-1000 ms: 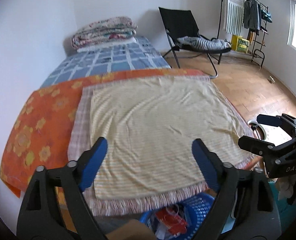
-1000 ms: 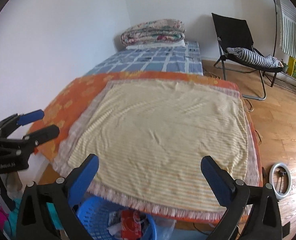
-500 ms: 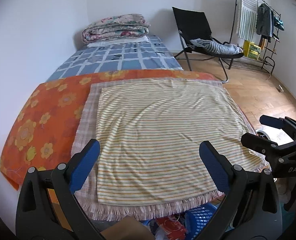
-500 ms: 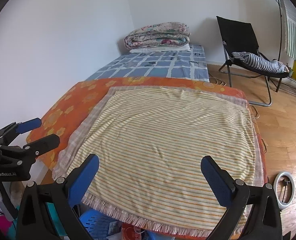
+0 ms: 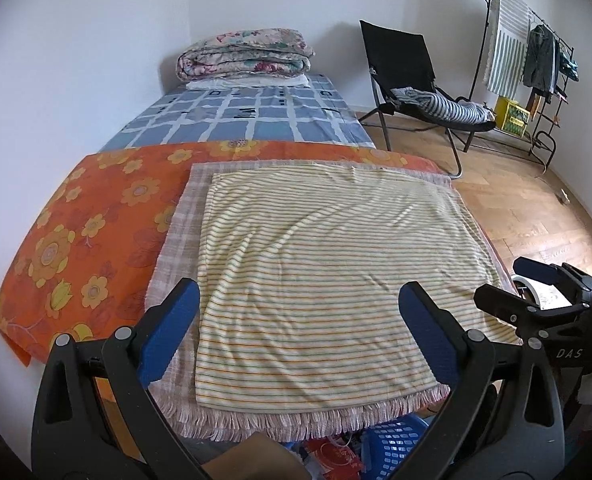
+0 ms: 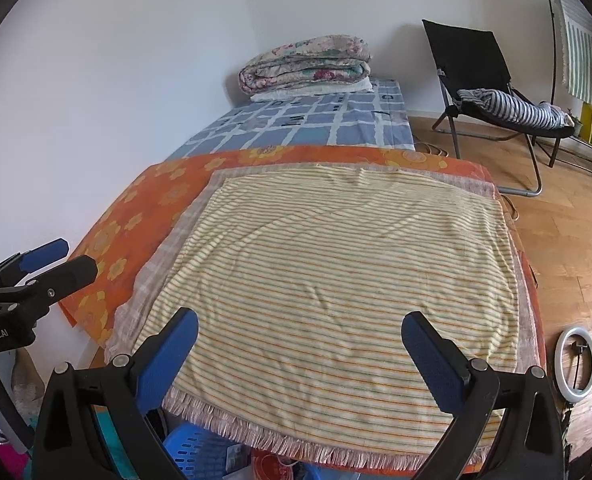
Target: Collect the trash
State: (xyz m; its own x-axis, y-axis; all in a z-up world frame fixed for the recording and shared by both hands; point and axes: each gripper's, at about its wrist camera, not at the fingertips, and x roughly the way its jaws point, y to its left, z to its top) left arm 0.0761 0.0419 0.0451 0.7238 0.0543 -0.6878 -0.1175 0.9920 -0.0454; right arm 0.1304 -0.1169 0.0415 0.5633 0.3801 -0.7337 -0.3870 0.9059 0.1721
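Note:
My left gripper (image 5: 298, 332) is open and empty, held above the near edge of a striped yellow cloth (image 5: 320, 272) spread on a table. My right gripper (image 6: 300, 354) is open and empty, beside it over the same cloth (image 6: 336, 280). Each gripper shows in the other's view: the right one (image 5: 536, 288) at the right edge, the left one (image 6: 44, 264) at the left edge. A blue plastic basket (image 5: 396, 452) with red wrappers (image 5: 336, 456) sits below the table's front edge; it also shows in the right wrist view (image 6: 200, 452). No trash lies on the cloth.
An orange flowered cloth (image 5: 80, 240) covers the table's left side. Behind it is a bed with a blue checked sheet (image 5: 248, 116) and folded quilts (image 5: 244, 58). A black folding chair (image 5: 412, 76), a clothes rack (image 5: 536, 60) and a ring light (image 6: 576, 364) stand on the wooden floor.
Both grippers have risen and tilted up. The basket has slid toward the bottom edge of both views and more of the room shows. Both stay open.

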